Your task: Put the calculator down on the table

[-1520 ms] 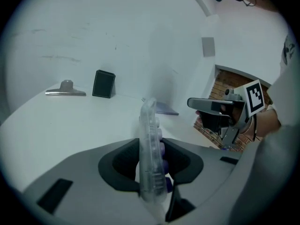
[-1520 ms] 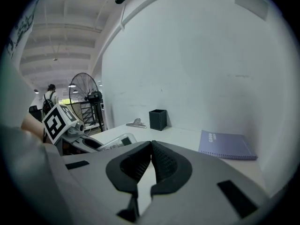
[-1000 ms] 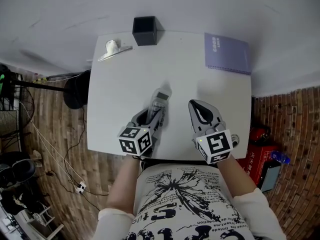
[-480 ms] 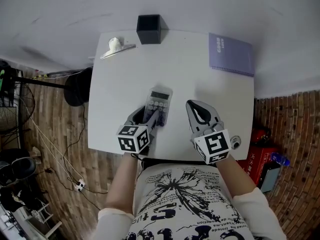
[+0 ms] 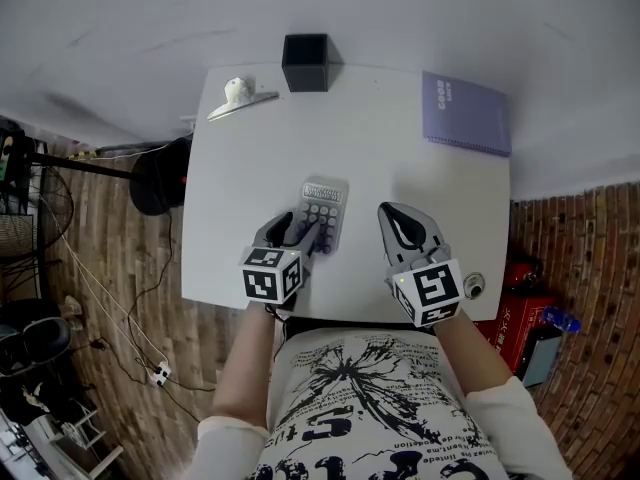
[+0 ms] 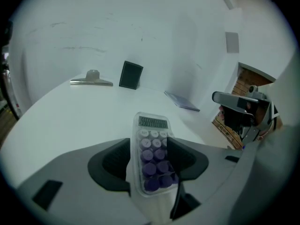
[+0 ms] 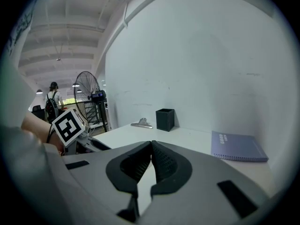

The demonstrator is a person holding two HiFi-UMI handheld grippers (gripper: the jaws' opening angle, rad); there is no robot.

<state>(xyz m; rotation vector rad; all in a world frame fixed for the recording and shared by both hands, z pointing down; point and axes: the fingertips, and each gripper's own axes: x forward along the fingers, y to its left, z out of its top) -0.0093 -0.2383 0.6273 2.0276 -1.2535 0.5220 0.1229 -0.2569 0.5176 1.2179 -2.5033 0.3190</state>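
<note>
A clear calculator point(image 5: 322, 215) with purple keys lies flat on the white table point(image 5: 240, 188), display end away from me. My left gripper point(image 5: 297, 233) straddles its near end, and its jaws are opening. In the left gripper view the calculator point(image 6: 152, 151) sits between the two dark pads point(image 6: 112, 161), which stand just off its sides. My right gripper point(image 5: 400, 218) rests to the right of the calculator near the table's front edge, apart from it. Its jaws are shut with nothing between them point(image 7: 151, 146).
At the table's back edge stand a black pen holder point(image 5: 305, 62) and a metal binder clip point(image 5: 240, 96). A purple notebook point(image 5: 466, 114) lies at the back right. A fan base point(image 5: 155, 178) stands on the floor left of the table, and a red box point(image 5: 520, 308) to its right.
The calculator went from tilted on edge in the left gripper to lying flat on the table. The left jaws widened and the gripper drew back a little toward me.
</note>
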